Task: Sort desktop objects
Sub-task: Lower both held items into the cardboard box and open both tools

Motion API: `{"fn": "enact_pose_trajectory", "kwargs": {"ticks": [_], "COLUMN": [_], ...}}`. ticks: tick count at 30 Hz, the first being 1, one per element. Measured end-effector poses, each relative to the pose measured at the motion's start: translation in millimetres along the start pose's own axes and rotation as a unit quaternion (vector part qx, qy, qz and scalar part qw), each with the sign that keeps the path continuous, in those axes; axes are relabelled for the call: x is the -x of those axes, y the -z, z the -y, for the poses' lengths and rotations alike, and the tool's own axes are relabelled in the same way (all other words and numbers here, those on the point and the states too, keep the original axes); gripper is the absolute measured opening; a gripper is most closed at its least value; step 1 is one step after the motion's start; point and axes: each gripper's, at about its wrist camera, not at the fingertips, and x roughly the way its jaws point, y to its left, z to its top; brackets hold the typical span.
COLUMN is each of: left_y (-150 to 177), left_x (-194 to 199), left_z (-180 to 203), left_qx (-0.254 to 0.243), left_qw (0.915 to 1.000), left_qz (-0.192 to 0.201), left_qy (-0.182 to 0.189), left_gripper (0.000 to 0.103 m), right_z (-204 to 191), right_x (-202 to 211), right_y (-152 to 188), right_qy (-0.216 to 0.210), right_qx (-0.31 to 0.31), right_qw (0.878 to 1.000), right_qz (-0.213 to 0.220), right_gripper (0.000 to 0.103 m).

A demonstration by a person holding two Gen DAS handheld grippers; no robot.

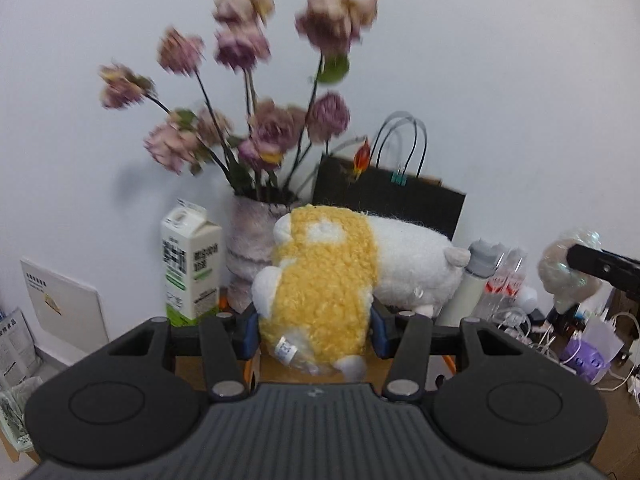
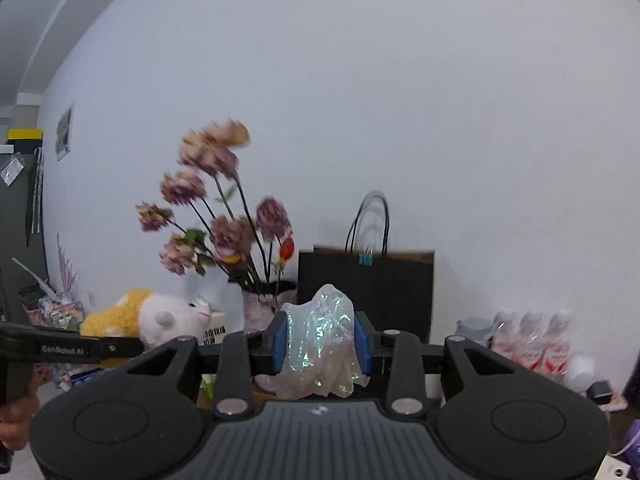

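Note:
My left gripper (image 1: 314,330) is shut on a yellow and white plush toy (image 1: 328,276) and holds it up in front of the vase. The same plush toy (image 2: 148,314) shows at the left of the right wrist view, with the left gripper's black body below it. My right gripper (image 2: 320,344) is shut on a crumpled iridescent clear plastic bag (image 2: 320,340), held in the air before the black paper bag. In the left wrist view that plastic bag (image 1: 564,268) appears at the far right.
A vase of dried pink flowers (image 1: 256,240) stands against the white wall, a milk carton (image 1: 190,268) to its left and a black paper bag (image 1: 392,200) to its right. Bottles (image 1: 500,280), cables and a purple bag (image 1: 592,352) lie at the right.

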Motion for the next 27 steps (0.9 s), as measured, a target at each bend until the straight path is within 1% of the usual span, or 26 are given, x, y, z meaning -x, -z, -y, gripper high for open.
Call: {"fn": "enact_pose_trajectory", "kwargs": {"ticks": [2,3,5,6,8,10,12,16,18,20,22,23,24,25,26,27], "left_y": [-11,-7,-3,-1,11,25,41,65,73,76,78,80,81,80,78,74], "left_x": [-36,-46,-84,-105,-151,-184,-209,-238,-245,-251,-259,-263,-266,-268,-269,-268], "left_z": [1,1,-1,-3,-8,-12,-12,-12,-11,-10,-6,-5,-3,-3,-3,-3], "left_qx": [-0.027,-0.027,-0.032,-0.027,-0.012,0.004,0.003,-0.009,-0.02,-0.019,-0.026,-0.029,-0.027,-0.026,-0.027,-0.027], "left_qw": [0.9991,0.999,0.9976,0.9963,0.9897,0.982,0.9776,0.9713,0.9711,0.973,0.9741,0.9742,0.9746,0.9746,0.975,0.9763], "left_qz": [-0.029,-0.034,-0.059,-0.078,-0.138,-0.184,-0.205,-0.23,-0.228,-0.22,-0.217,-0.214,-0.209,-0.207,-0.206,-0.203], "left_qy": [0.014,0.006,-0.017,-0.026,-0.035,-0.041,-0.048,-0.059,-0.067,-0.067,-0.058,-0.065,-0.076,-0.083,-0.079,-0.07], "left_gripper": [0.052,0.052,0.051,0.05,0.048,0.047,0.046,0.046,0.047,0.049,0.053,0.057,0.065,0.068,0.07,0.07], "right_z": [5,10,22,31,44,50,52,53,52,53,53,52,52,52,54,55], "right_x": [-40,-63,-108,-133,-174,-203,-229,-262,-273,-284,-294,-297,-299,-299,-298,-296], "right_y": [-2,1,11,19,38,58,78,115,130,142,152,156,156,157,155,152], "right_qy": [0.0,0.006,0.01,0.005,-0.007,-0.004,0.013,0.036,0.044,0.052,0.064,0.067,0.071,0.076,0.086,0.095], "right_qx": [0.028,0.028,-0.004,-0.029,-0.07,-0.082,-0.079,-0.075,-0.071,-0.075,-0.075,-0.075,-0.076,-0.078,-0.082,-0.086], "right_qw": [0.999,0.997,0.991,0.986,0.971,0.961,0.953,0.938,0.934,0.929,0.926,0.927,0.928,0.928,0.927,0.927], "right_qz": [-0.039,-0.068,-0.13,-0.167,-0.227,-0.264,-0.293,-0.336,-0.347,-0.357,-0.363,-0.362,-0.359,-0.356,-0.355,-0.353], "right_gripper": [0.035,0.035,0.034,0.034,0.034,0.034,0.034,0.034,0.034,0.034,0.035,0.04,0.043,0.047,0.048,0.05]}}
